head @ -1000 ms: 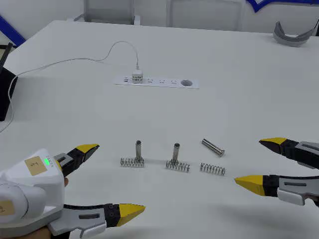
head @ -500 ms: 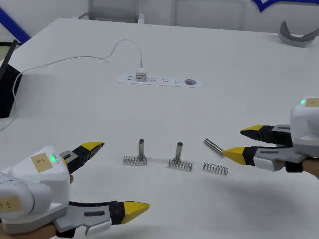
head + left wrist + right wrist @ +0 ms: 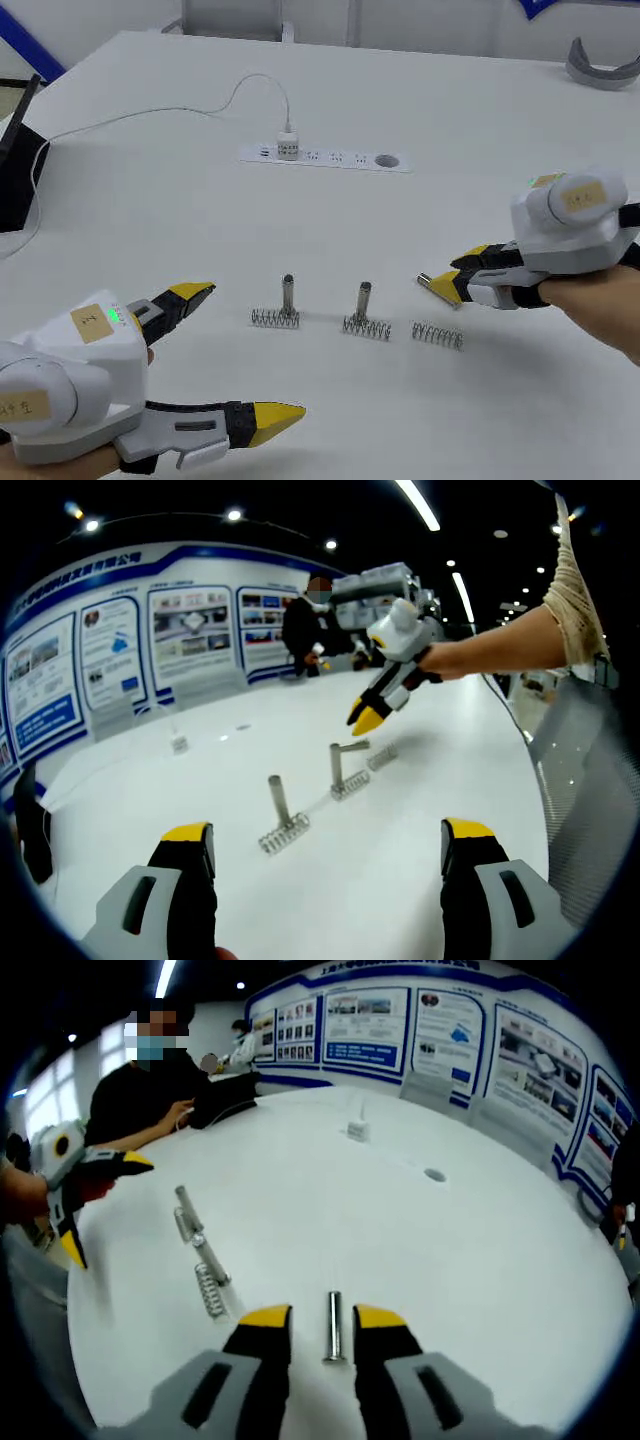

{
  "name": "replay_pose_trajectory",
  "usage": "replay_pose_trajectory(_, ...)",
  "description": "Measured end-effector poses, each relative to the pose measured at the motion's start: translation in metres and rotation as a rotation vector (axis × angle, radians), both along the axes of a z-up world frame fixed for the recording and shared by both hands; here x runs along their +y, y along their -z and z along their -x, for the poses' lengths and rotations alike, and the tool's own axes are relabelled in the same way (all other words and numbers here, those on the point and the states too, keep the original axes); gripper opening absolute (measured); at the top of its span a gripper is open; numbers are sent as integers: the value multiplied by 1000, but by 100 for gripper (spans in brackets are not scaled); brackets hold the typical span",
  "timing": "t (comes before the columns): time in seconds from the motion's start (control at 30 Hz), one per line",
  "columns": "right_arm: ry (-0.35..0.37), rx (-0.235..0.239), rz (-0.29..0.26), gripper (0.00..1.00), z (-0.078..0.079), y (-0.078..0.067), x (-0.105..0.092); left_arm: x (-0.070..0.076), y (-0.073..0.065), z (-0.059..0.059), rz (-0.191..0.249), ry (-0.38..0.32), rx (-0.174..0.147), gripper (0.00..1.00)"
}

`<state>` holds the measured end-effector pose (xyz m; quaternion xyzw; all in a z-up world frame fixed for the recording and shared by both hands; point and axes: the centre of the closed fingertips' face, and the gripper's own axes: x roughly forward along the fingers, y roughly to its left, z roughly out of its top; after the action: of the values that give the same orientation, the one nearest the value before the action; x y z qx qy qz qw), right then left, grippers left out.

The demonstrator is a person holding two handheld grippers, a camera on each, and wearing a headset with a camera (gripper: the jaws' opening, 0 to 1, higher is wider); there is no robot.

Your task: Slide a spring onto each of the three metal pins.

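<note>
Pins and springs share a broad, smooth white tabletop (image 3: 480, 130). The left tongs (image 3: 240, 352), a bulky white plastic body with grey arms and yellow wedge tips, hover at the near edge with the tips spread wide. The right tongs (image 3: 455, 272), of the same build, reach in from the right. Their tips are narrowly apart and straddle the third pin (image 3: 432, 285), with a sliver of gap on each side in the right gripper view. A long flat white power strip (image 3: 325, 158) lies further back, and a thin white cable (image 3: 150, 118) curves away from it.

The third pin is a slim grey metal cylinder lying flat. The left pin (image 3: 288, 293) and middle pin (image 3: 364, 300) stand upright. Three short coils of fine wire lie on their sides in a row – the left spring (image 3: 275, 319) at the foot of the left pin, the middle spring (image 3: 367, 328) at the foot of the middle pin, and the right spring (image 3: 438, 336) just in front of the lying pin.
</note>
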<state>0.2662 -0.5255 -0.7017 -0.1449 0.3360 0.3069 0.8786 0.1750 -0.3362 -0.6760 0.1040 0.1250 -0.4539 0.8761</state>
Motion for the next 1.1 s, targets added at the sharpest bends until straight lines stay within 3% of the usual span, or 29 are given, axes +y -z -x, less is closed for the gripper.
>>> replay_pose_trajectory(0.37, -7, 64, 70, 19, -17, 15, 5, 3, 1, 0, 0, -4, 4, 95)
replay_pose_trajectory(0.6, -5, 110, 84, 17, -20, 24, 6, 4, 2, -1, 4, -9, 5, 94)
replay_pose_trajectory(1.1, -31, 140, 134, 11, -19, 34, 5, 4, 5, -1, 4, -11, 11, 94)
